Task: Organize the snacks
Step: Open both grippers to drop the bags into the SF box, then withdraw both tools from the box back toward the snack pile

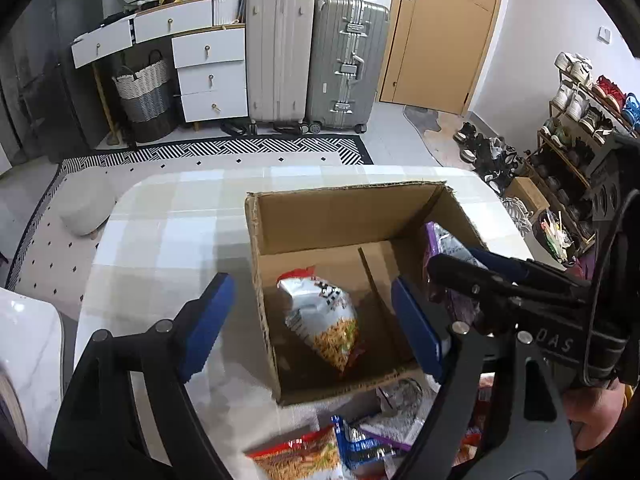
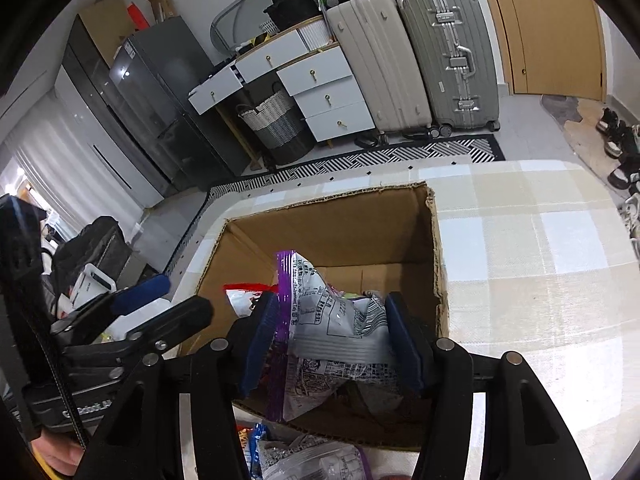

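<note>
Your left gripper (image 1: 316, 320) hangs over the near left corner of the cardboard box (image 1: 340, 216) with its jaws standing wide and nothing between the blue pads — one pad sits outside the box's left wall, above the checked tablecloth (image 1: 160, 240), the other over the inside of the box. Below that gap a silver snack bag with a red top (image 1: 324, 316) lies on the box floor, tilted, touching neither pad.

Your right gripper (image 2: 332, 340) is closed on a silver bag with a purple edge (image 2: 332, 332); both blue pads press into its sides and the foil crumples between them. You hold that bag over the box's near wall, its purple strip hanging down on the left side and its top reaching into the box. In the left wrist view the same bag shows against the box's right wall, behind the right gripper's dark fingers.

The box stands open on the table, its flaps gone and its top edges ragged. Just in front of its near wall more snacks wait in a loose heap on the cloth: an orange and red packet (image 1: 300, 456), a blue packet (image 1: 356, 444) beside it, and another silver and purple bag (image 1: 396, 408) touching the box's front — how many lie under these you cannot tell.
</note>
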`<action>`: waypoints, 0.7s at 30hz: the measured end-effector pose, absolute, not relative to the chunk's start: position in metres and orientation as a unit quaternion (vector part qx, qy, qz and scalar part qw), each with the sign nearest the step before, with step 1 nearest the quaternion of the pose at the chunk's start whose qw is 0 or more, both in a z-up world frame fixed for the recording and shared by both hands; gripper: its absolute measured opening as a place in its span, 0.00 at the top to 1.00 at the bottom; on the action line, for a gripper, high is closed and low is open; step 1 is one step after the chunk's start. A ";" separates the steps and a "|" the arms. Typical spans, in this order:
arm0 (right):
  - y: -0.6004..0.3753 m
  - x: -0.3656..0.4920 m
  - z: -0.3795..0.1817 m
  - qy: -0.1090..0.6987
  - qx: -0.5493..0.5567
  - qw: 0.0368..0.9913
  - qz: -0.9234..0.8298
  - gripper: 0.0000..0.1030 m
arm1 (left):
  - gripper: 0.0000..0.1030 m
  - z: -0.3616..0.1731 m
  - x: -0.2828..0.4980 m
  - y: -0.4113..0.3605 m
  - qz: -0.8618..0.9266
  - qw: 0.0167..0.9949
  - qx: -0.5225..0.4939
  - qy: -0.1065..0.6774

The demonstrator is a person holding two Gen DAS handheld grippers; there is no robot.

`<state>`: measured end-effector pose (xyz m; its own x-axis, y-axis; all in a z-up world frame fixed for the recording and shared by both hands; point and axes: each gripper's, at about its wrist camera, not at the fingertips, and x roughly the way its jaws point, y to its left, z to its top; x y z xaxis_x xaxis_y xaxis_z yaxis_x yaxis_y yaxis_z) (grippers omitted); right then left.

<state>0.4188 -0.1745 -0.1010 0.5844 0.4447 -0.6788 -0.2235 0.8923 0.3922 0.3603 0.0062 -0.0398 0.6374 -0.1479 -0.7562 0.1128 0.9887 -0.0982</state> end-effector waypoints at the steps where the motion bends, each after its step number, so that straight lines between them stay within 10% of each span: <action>1: -0.175 0.419 -0.101 0.414 0.133 0.880 0.190 0.44 | 0.23 -0.036 0.355 0.007 -0.072 0.905 -0.023 0.419; 6: -0.171 0.399 -0.080 0.387 0.094 0.900 0.175 0.20 | 0.23 -0.017 0.327 0.008 -0.072 0.908 -0.018 0.412; 21: -0.181 0.249 -0.027 0.289 0.125 0.928 0.201 0.20 | 0.18 0.015 0.187 0.013 -0.057 0.926 -0.036 0.371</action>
